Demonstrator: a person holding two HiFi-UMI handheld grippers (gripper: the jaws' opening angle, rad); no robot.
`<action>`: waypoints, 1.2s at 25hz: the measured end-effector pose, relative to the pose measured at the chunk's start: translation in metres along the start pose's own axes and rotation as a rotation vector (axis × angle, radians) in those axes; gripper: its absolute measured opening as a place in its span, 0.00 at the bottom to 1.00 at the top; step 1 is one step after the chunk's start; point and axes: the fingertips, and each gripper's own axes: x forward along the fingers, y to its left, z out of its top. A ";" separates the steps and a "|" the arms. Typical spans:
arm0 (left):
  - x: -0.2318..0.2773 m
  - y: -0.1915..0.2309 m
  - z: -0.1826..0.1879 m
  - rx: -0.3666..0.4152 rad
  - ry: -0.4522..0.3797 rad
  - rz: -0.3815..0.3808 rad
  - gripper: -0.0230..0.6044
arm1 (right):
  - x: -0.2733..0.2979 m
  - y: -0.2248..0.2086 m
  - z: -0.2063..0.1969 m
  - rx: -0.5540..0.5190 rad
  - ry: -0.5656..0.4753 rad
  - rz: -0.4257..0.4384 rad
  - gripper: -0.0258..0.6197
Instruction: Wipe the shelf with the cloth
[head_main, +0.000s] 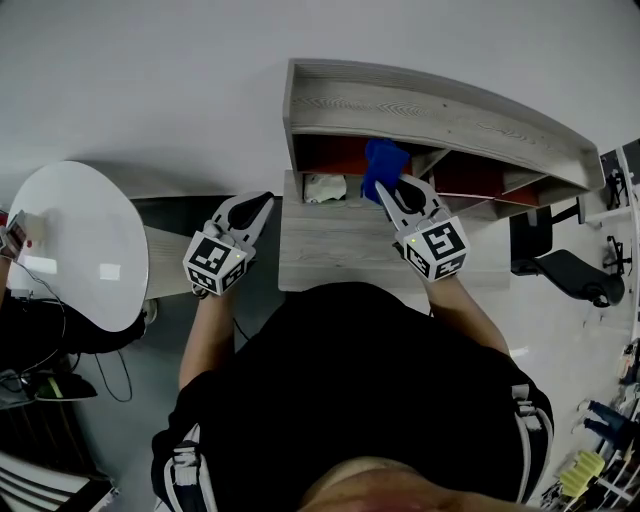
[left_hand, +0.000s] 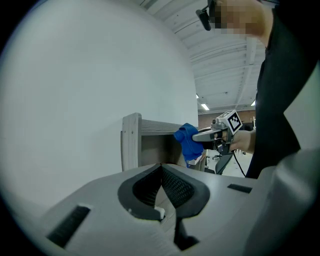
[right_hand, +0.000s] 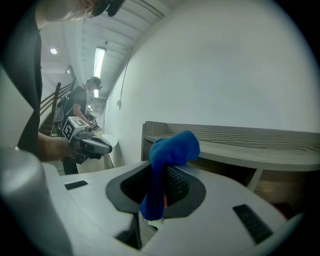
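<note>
A blue cloth (head_main: 383, 163) is pinched in my right gripper (head_main: 397, 190), which is shut on it at the mouth of the grey wooden shelf unit (head_main: 430, 108), just above the lower board (head_main: 330, 245). In the right gripper view the cloth (right_hand: 167, 155) stands bunched up between the jaws, with the shelf's top board (right_hand: 235, 137) beyond it. My left gripper (head_main: 252, 210) hangs left of the shelf's side wall, shut on nothing. In the left gripper view its pads (left_hand: 175, 187) meet, and the cloth (left_hand: 188, 142) shows by the shelf's end panel (left_hand: 131, 142).
A crumpled white thing (head_main: 325, 187) lies inside the shelf, left of the cloth. A round white table (head_main: 75, 240) stands at the left, with a darker low surface (head_main: 175, 215) between it and the shelf. A black chair (head_main: 570, 270) is at the right. The white wall is behind.
</note>
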 end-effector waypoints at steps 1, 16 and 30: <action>0.001 -0.001 0.002 0.001 -0.001 0.005 0.06 | -0.001 -0.001 -0.001 0.001 -0.001 0.006 0.12; 0.002 -0.013 -0.001 -0.017 0.011 0.058 0.06 | 0.011 -0.011 -0.022 -0.056 0.047 0.074 0.12; -0.019 0.002 -0.014 -0.032 0.047 0.113 0.06 | 0.098 -0.008 -0.049 -0.227 0.168 0.136 0.13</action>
